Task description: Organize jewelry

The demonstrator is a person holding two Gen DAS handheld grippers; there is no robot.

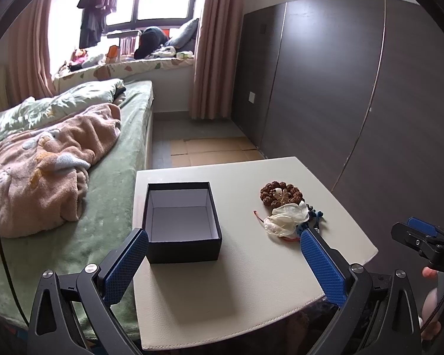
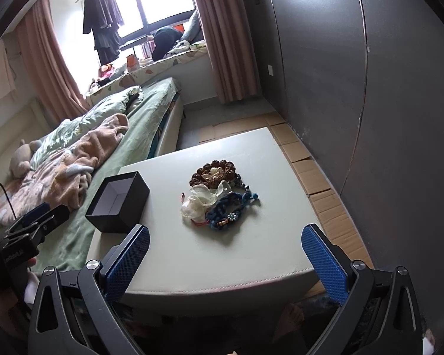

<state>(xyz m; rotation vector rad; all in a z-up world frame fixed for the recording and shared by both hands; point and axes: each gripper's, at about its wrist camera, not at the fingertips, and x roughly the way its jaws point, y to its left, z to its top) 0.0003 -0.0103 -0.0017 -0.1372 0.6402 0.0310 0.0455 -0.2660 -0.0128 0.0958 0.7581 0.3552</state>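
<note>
An open black box [image 1: 183, 222] [image 2: 118, 202] with a white, empty inside stands on the left part of a cream table [image 1: 251, 281] [image 2: 216, 266]. To its right lies a small heap of jewelry: a brown bead bracelet [image 1: 281, 193] [image 2: 213, 171], a white fabric flower piece [image 1: 285, 219] [image 2: 199, 202] and a blue braided bracelet [image 2: 232, 208] [image 1: 313, 216]. My left gripper [image 1: 224, 241] hangs open above the table's near half, facing the box. My right gripper [image 2: 225, 238] is open in front of the heap, holding nothing.
A bed [image 1: 109, 153] with a green sheet and a pink blanket [image 1: 44, 171] borders the table on the left. Dark wardrobe doors [image 1: 355, 88] rise on the right. Flattened cardboard [image 2: 319, 174] covers the floor beyond and beside the table. A window sill with clutter is far back.
</note>
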